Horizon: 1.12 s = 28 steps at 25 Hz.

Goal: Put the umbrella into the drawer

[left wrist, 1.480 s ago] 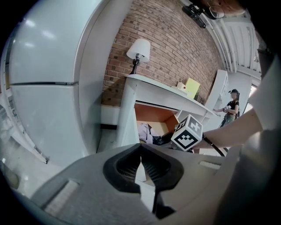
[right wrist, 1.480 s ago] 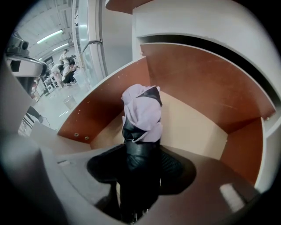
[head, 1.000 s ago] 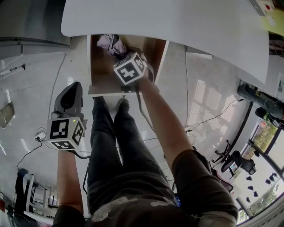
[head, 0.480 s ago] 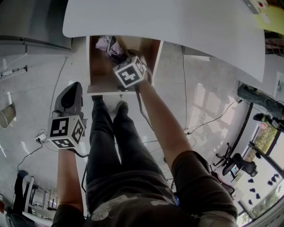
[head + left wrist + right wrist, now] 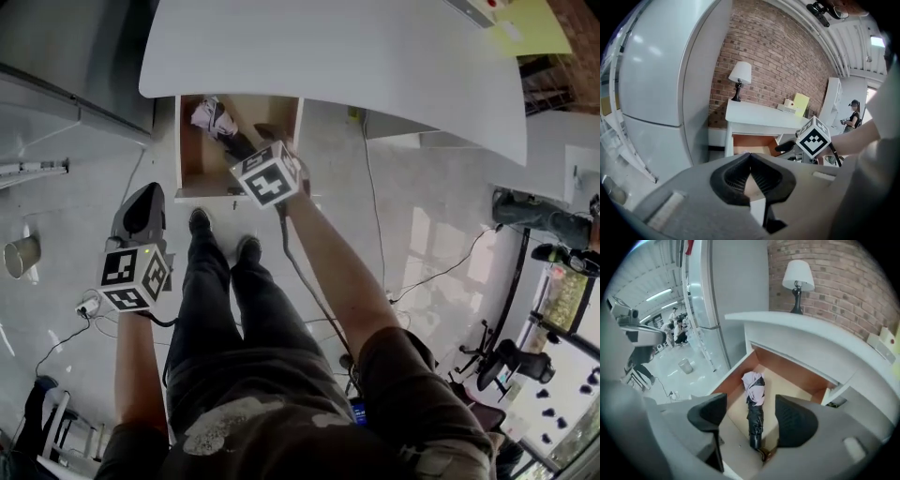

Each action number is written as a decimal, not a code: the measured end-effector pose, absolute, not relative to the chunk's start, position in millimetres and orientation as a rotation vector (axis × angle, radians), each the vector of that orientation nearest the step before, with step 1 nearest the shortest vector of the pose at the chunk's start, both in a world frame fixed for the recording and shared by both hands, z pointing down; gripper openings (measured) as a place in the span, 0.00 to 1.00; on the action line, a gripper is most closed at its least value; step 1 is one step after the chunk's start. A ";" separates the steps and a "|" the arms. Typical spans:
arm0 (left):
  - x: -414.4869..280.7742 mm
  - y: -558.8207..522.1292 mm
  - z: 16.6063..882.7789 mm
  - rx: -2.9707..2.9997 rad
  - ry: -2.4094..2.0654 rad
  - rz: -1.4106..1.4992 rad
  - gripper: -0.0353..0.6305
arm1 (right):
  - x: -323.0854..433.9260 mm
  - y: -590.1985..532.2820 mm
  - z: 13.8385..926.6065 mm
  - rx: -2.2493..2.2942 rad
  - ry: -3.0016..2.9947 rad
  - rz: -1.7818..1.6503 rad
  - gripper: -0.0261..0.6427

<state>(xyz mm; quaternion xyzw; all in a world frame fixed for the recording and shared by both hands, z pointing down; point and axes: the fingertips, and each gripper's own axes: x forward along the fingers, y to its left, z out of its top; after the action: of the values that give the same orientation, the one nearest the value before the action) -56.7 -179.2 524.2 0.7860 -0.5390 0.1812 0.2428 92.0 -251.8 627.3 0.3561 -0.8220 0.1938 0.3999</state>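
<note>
Now the right gripper (image 5: 751, 404) — just opened wide, empty — hangs above the umbrella (image 5: 755, 420) in the drawer (image 5: 787, 379).

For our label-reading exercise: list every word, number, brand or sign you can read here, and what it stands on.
No readable text anywhere.
The left marker cube and the right marker cube: black-and-white square patterns only, no letters.
The yellow sheet on the white desk: any print too small to tell.
</note>
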 end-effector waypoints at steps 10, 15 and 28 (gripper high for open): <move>-27.9 -165.9 432.8 2.280 -1.562 0.434 0.07 | 103.7 -226.1 506.1 0.982 -2.256 0.387 0.53; -12.4 -144.5 394.8 2.304 -1.595 0.400 0.07 | 119.0 -211.9 456.6 1.037 -2.351 0.409 0.51; 1.5 -132.8 340.7 2.389 -1.568 0.390 0.07 | 125.4 -188.1 388.7 1.144 -2.414 0.379 0.15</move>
<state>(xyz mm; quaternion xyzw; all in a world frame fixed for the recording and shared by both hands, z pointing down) 1.5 -132.8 340.7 0.8214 -0.5393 0.1340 0.1283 125.4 -188.1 388.7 0.4137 -0.8728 0.1371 0.2199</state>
